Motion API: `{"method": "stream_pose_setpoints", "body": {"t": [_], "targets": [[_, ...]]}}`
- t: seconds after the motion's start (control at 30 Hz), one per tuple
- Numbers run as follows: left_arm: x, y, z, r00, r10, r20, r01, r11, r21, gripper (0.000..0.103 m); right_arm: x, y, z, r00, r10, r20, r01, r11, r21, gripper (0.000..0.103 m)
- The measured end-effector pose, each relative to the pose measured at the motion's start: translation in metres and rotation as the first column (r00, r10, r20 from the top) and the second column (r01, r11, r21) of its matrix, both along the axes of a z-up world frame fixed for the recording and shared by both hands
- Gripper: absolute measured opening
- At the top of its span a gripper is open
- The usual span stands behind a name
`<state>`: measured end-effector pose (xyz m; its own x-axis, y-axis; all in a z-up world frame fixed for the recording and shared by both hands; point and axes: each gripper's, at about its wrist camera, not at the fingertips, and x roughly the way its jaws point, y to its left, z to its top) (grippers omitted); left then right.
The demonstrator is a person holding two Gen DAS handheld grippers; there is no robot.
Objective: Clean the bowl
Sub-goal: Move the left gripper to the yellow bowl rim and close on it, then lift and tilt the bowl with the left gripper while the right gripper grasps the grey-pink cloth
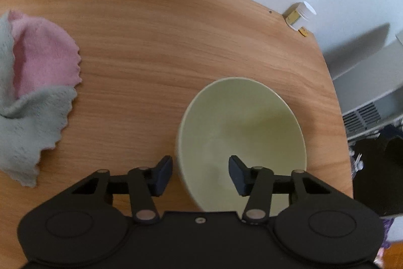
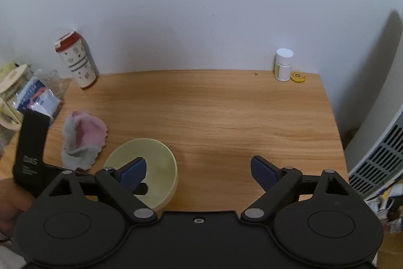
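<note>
Woodgrain table point(image 1: 176, 24) — smooth round green bowl point(image 1: 241, 132).

Only a few pale letters, too blurred to make out, show on the black handle point(image 2: 29, 143) at about nine o'clock; nothing else is legible.

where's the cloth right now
The pink and grey cloth lies crumpled on the wooden table, left of the green bowl in both wrist views.
</note>
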<state>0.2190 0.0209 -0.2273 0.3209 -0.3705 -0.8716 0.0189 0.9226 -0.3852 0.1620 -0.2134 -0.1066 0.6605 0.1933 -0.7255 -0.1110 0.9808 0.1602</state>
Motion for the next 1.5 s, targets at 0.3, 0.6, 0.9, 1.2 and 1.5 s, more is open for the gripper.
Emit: {"method": "stream_pose_setpoints", "body": {"t": [0.3,0.6,0.9,1.2,1.5], "targets": [[0.005,-0.004,-0.002,0.999,0.028,-0.019,-0.028,1.000,0.005,0.034,0.017,-0.019,-0.009,1.000,0.025,-0.010,-0.025,0.999,0.027,0.092],[-0.002,-0.001,-0.003,0.999,0.046,0.001,-0.046,0.998,0.033,0.019,0.026,-0.020,-0.025,0.997,0.031,-0.067,-0.029,0.999,0.038,0.093],[-0.003,0.017,-0.006,0.993,0.106,-0.049,-0.109,0.992,-0.070,0.010,0.024,-0.020,-0.034,0.994,0.023,-0.105,-0.018,0.999,0.050,0.093],[-0.010,0.043,0.010,0.992,0.123,-0.006,-0.123,0.991,-0.058,0.011,0.037,-0.003,-0.034,0.996,0.000,-0.095,0.005,0.999,0.047,0.092],[-0.022,0.095,0.020,0.980,0.198,-0.011,-0.198,0.970,-0.140,0.011,0.063,0.024,-0.035,0.995,-0.001,-0.095,0.008,0.998,0.067,0.080]]}}
